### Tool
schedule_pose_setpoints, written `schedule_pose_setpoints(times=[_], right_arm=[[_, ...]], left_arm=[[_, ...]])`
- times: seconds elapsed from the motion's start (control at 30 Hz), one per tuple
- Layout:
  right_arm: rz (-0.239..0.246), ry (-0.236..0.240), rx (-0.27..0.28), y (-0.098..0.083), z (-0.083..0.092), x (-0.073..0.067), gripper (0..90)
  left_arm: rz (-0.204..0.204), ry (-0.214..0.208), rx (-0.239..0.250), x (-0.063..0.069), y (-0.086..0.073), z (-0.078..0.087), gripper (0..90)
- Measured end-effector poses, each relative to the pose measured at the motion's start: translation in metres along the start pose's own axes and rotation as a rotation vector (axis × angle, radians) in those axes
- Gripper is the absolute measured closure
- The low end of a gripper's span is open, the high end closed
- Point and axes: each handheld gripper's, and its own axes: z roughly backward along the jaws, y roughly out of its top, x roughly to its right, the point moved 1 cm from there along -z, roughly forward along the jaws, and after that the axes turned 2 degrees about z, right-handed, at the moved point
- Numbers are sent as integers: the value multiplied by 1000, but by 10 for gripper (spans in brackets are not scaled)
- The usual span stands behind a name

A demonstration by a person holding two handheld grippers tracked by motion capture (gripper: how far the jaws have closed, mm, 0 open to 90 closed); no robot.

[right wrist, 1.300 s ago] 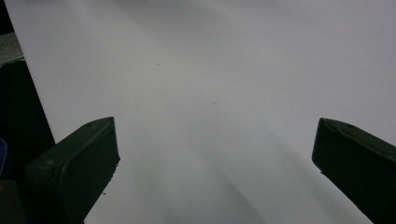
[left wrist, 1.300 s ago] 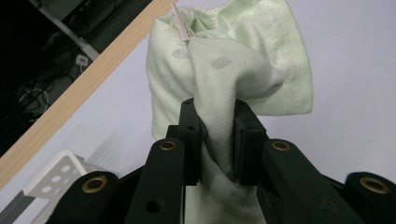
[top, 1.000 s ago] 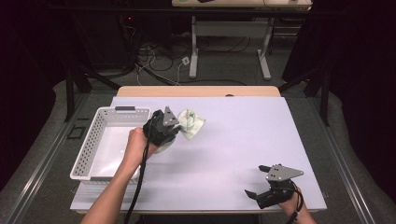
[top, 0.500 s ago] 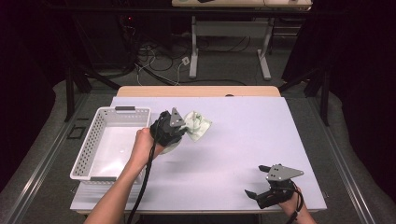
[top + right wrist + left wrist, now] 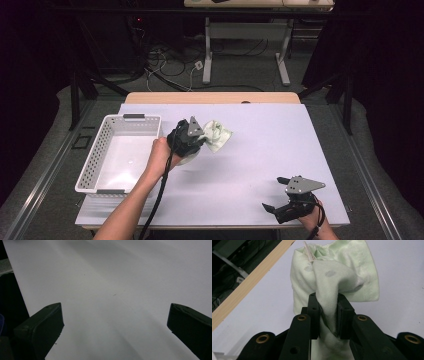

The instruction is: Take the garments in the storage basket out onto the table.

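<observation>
Pinching the green cloth (image 5: 342, 277) in the left tool (image 5: 328, 315), right tool (image 5: 115, 315) agape near right; next, probably carrying it left into the white basket (image 5: 95, 160).

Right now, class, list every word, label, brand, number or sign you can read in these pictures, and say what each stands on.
No text can be read anywhere.
Small white tag sewn on the pale green cloth clamped in the left gripper: too blurred to tell whether it bears print.
White basket, table sheet, right gripper and its grey plate: no lettering seen.
</observation>
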Motion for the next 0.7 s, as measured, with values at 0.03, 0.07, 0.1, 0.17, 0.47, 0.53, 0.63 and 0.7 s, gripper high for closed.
schedule_pose_setpoints(times=[0.03, 0.07, 0.1, 0.17, 0.47, 0.53, 0.63, 0.7], right_arm=[[3, 1, 0, 0, 0, 0, 1], [3, 1, 0, 0, 0, 0, 2], [0, 3, 0, 0, 0, 0, 2], [5, 2, 0, 0, 0, 0, 2], [5, 2, -1, 0, 0, 0, 2], [5, 2, -1, 0, 0, 0, 2], [4, 3, -1, 0, 0, 0, 2], [4, 3, -1, 0, 0, 0, 2]], left_arm=[[5, -2, 4, 1, 0, -1, 768], [3, -3, 5, 1, 0, -2, 768], [2, -4, 3, 1, 0, -2, 768], [5, -7, 12, 2, -1, -4, 767], [3, -14, 17, 5, -3, -13, 768], [-4, -15, 14, 5, -3, -14, 768], [-2, -19, 12, 6, -3, -17, 767], [0, -25, 10, 6, -4, -19, 768]])
